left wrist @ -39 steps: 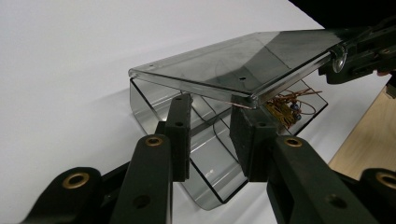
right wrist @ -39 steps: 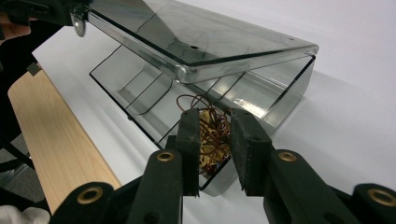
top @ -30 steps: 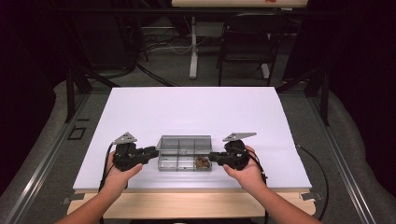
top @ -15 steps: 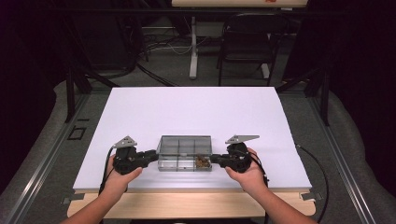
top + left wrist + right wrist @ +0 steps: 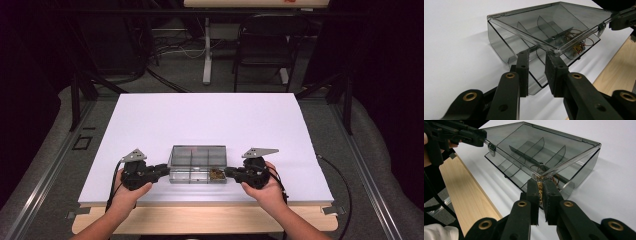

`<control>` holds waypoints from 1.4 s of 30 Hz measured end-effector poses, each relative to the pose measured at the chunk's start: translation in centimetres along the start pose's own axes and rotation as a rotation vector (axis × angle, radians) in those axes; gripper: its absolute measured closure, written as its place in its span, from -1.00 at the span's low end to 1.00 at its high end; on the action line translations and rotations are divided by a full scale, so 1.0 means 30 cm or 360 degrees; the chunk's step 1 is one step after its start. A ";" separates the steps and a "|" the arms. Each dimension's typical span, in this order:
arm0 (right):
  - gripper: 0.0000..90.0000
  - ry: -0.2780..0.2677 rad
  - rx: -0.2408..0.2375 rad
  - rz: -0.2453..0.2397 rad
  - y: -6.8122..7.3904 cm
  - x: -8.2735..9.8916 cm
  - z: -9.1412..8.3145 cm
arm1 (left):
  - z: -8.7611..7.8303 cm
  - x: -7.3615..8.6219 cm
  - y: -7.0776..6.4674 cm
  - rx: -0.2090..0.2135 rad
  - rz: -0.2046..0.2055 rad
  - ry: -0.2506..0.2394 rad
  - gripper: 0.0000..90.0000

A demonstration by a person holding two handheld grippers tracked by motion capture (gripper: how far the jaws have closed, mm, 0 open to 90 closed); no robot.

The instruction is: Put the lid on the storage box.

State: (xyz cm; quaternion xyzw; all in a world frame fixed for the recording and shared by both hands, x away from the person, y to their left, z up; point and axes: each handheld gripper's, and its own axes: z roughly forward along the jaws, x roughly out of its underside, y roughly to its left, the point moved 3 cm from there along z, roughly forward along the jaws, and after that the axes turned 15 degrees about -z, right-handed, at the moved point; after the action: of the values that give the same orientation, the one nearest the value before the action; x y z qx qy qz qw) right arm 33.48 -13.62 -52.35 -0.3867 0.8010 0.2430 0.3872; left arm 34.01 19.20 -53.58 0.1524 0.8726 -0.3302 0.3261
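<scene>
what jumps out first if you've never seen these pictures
A smoky clear box with dividers sits near the front of the white table, its lid raised a little at the front edge. The left tongs and right tongs pinch the lid's two front corners from either side. A tangle of gold wire bits lies in the front right compartment.

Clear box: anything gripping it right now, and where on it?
Both tongs hold the clear box by its lid: left tongs at the front-left lid corner, right tongs at the front-right corner.
</scene>
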 end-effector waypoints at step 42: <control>0.82 -0.0004 0.0022 0.0008 0.015 0.067 0.024 | 0.002 0.071 -0.020 0.0004 0.0067 0.0004 0.71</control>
State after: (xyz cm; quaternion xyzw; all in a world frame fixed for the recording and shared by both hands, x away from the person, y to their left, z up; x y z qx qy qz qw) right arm 32.62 -13.72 -54.36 -0.3817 0.8031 0.2389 0.3902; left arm 32.17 18.84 -54.77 0.1717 0.8691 -0.3243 0.3316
